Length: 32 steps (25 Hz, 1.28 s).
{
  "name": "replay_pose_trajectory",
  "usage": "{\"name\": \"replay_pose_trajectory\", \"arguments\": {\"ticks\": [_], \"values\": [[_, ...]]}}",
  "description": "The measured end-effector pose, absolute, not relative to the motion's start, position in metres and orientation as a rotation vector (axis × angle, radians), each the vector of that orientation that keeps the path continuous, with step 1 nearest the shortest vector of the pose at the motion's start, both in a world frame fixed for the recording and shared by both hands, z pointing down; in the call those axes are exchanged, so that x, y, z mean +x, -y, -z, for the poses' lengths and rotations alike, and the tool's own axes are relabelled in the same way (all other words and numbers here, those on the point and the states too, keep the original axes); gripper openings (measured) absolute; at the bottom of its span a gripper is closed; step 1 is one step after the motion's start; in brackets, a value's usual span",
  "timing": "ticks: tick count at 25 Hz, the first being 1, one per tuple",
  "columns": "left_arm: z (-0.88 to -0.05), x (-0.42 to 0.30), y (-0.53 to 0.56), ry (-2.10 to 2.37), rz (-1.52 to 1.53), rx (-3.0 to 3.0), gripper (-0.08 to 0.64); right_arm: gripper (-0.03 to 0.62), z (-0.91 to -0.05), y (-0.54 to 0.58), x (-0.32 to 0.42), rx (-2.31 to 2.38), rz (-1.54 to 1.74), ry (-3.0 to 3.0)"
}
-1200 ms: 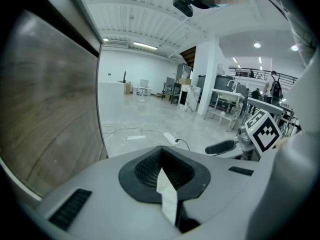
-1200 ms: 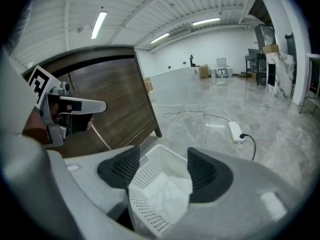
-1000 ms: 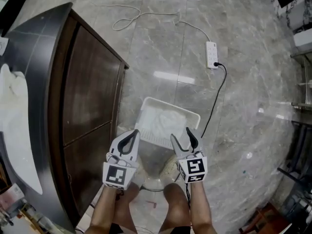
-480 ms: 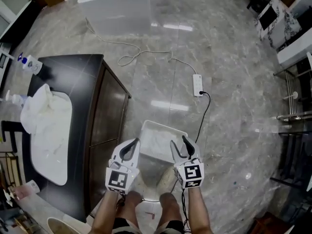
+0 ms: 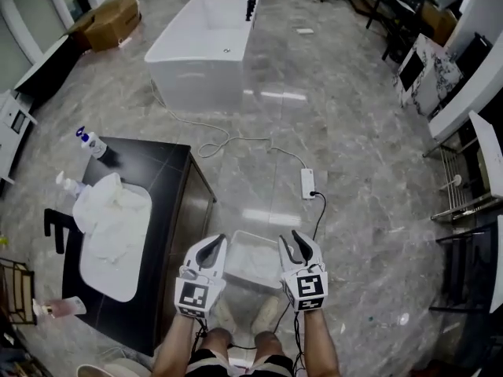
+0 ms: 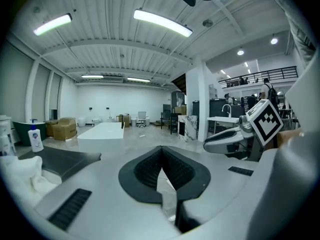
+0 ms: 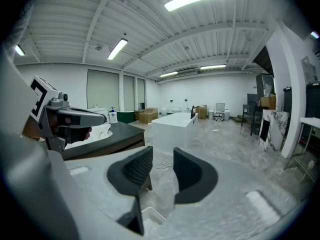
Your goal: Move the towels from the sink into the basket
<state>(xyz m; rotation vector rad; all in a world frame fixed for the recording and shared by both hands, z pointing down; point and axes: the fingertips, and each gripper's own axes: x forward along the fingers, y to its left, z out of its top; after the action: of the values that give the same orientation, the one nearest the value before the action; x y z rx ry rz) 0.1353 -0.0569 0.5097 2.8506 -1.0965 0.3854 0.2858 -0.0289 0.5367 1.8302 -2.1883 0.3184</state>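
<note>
A heap of white towels [image 5: 108,203] lies at the far end of the white sink [image 5: 106,261], set in a dark counter [image 5: 169,210] at the left. The white basket [image 5: 236,242] stands on the floor beside the counter, a white towel [image 5: 255,259] inside it. Both grippers hang side by side high above the basket. My left gripper [image 5: 212,243] [image 6: 161,151] is shut, tips touching, nothing in it. My right gripper [image 5: 295,240] [image 7: 162,160] has just been closing; a narrow gap remains and nothing is between its jaws. The towels [image 6: 22,176] show low at the left of the left gripper view.
A white bathtub [image 5: 206,42] stands beyond the counter. A power strip [image 5: 307,182] and its cable lie on the marble floor past the basket. Two soap bottles [image 5: 89,141] and a black tap [image 5: 55,230] are on the counter. Metal racks [image 5: 464,195] line the right.
Both grippers have risen together, away from the basket, which now looks smaller. The head view has lifted, bringing the sink, towels and bathtub into sight. The right jaws have narrowed.
</note>
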Motion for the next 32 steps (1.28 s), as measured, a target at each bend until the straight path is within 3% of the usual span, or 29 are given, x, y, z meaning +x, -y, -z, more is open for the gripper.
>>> {"name": "replay_pose_trajectory", "arguments": {"ticks": [12,24,32], "values": [[-0.373,0.127,0.015,1.174,-0.303,2.862,0.015,0.071,-0.392,-0.018,0.286,1.887,-0.229,2.227],[-0.356,0.106,-0.033,1.254,-0.310,2.835,0.015,0.009,-0.367,-0.071,0.282,1.849,-0.172,2.252],[-0.367,0.107,-0.048,1.236,-0.327,2.821,0.015,0.002,-0.373,-0.077,0.279,1.817,-0.174,2.283]]}}
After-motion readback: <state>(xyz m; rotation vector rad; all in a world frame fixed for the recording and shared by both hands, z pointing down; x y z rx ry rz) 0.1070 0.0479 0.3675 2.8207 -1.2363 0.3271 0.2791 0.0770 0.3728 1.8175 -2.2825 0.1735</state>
